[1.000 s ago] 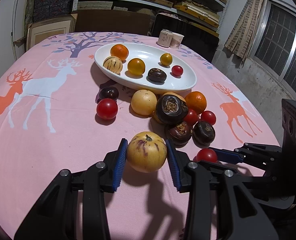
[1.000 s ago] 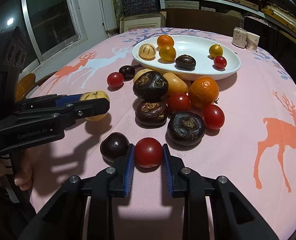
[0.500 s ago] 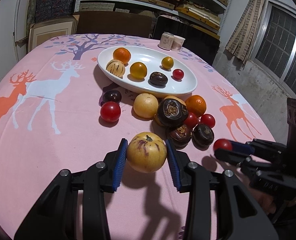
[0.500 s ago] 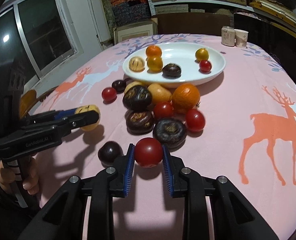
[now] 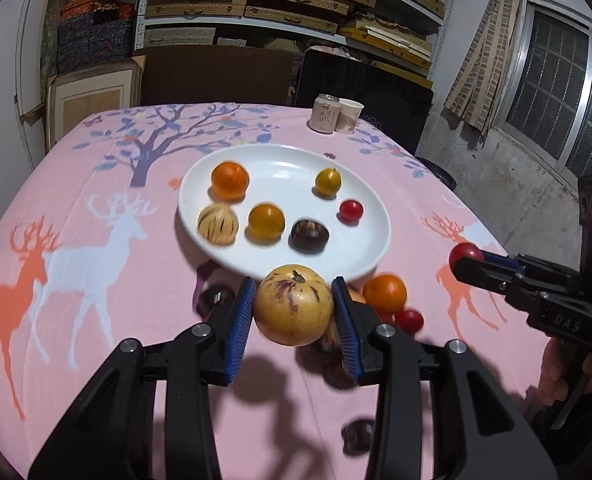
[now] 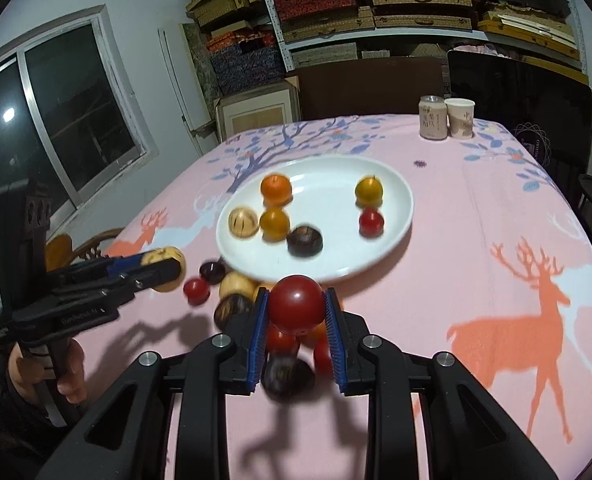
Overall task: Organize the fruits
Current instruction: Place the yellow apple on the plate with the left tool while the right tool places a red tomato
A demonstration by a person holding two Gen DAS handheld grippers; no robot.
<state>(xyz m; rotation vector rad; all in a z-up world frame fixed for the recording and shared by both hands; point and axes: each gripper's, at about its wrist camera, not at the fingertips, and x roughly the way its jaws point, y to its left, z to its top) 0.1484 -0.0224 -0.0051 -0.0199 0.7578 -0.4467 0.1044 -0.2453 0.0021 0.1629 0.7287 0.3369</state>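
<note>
While left tongs [image 5: 293, 309] gripped a striped melon [image 5: 294, 304] and right tongs [image 6: 295, 313] a red tomato [image 6: 295, 304], pink deer-print desk [image 5: 96, 248] stood before box-stacked shelves [image 5: 296, 4].

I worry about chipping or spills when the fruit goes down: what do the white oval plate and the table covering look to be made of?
The white oval plate looks like glazed ceramic, or perhaps melamine: smooth, glossy, with bright glare patches on its surface. The table covering looks like soft printed fabric: matte pink with deer and tree prints, no shine, draping over the table's edges.
</note>
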